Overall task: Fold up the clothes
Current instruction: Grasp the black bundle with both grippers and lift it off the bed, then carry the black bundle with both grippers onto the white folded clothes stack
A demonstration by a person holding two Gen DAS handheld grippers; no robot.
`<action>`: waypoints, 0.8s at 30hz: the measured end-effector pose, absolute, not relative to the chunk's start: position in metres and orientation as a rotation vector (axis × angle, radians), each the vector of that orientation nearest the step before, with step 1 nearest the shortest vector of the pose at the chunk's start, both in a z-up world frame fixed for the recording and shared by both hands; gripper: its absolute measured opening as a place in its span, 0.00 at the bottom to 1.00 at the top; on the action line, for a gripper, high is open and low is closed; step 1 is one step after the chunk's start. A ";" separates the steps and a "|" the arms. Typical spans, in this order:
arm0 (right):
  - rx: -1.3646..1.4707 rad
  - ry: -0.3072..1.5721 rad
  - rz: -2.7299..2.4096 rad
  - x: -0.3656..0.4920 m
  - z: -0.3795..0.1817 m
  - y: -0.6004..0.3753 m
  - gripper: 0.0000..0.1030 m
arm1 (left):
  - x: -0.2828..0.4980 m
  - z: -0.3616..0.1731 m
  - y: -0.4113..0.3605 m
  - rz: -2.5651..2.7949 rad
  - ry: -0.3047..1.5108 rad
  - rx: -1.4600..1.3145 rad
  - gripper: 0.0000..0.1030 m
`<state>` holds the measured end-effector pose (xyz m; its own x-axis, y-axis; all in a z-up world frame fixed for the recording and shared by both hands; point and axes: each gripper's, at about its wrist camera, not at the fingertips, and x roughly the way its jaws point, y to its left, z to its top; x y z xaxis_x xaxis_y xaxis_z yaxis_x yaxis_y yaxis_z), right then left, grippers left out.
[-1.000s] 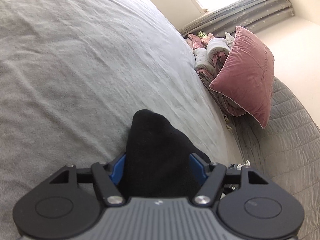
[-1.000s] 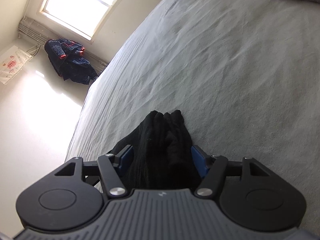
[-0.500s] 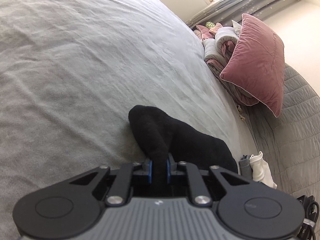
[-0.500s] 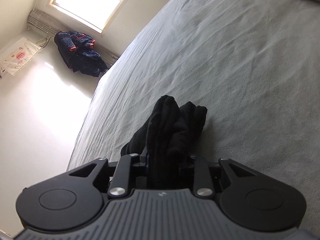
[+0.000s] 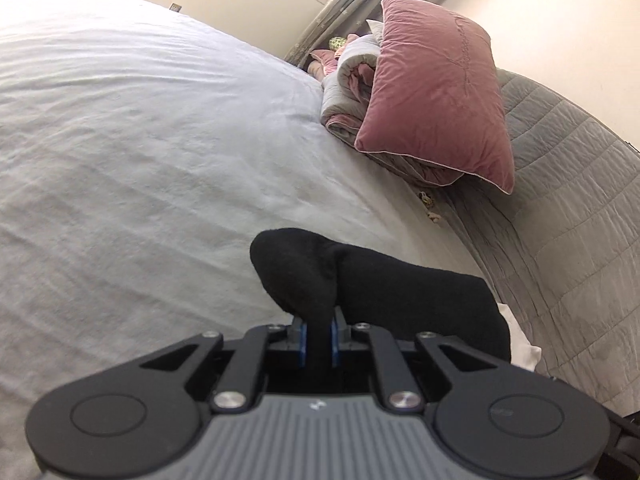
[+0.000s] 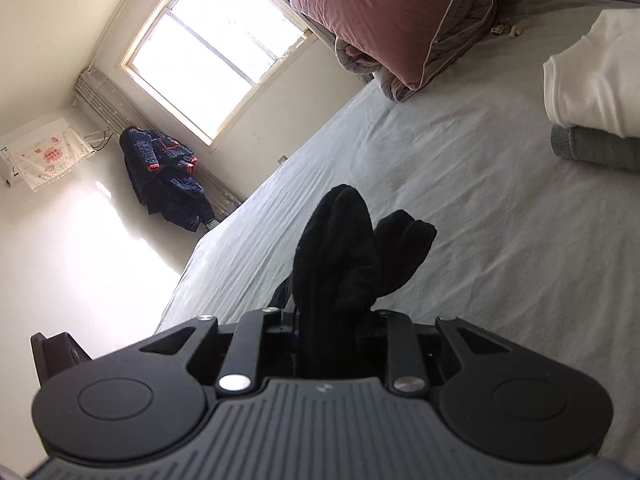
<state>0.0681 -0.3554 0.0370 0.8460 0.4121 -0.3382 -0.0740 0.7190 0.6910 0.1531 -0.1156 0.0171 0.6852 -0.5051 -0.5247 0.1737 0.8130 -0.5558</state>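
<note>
On the big grey bed (image 5: 160, 140) by the pink pillow (image 5: 436, 96), my left fingers (image 5: 316, 338) and right fingers (image 6: 332, 324) are each pinched tight on the black garment (image 5: 360, 280), lifted up, so I think spreading it flat comes next.

Both wrist views close over the bed (image 5: 140, 140), sharing pink pillow (image 5: 436, 96) (image 6: 384, 12)

bed (image 5: 160, 140) grey sheet | window (image 6: 216, 52) bright | pink pillow (image 5: 436, 96) | cream walls
</note>
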 end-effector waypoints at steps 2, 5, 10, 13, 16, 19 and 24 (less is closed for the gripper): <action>0.687 0.447 0.253 0.073 0.047 -0.366 0.25 | 0.165 0.028 -0.140 -0.440 0.693 -0.464 0.10; 0.647 0.370 0.198 0.079 0.049 -0.389 0.25 | 0.181 0.038 -0.178 -0.499 0.664 -0.423 0.10; 0.632 0.266 0.052 0.086 0.038 -0.436 0.25 | 0.208 0.048 -0.251 -0.613 0.637 -0.344 0.09; 0.644 0.199 -0.038 0.084 0.029 -0.464 0.25 | 0.220 0.054 -0.296 -0.694 0.615 -0.288 0.09; 0.620 0.121 -0.129 0.081 0.022 -0.481 0.25 | 0.228 0.057 -0.336 -0.774 0.601 -0.232 0.09; 0.624 0.069 -0.212 0.075 0.010 -0.496 0.25 | 0.235 0.051 -0.369 -0.835 0.600 -0.154 0.09; 0.610 0.024 -0.348 0.070 -0.017 -0.510 0.25 | 0.245 0.043 -0.425 -0.936 0.596 -0.024 0.11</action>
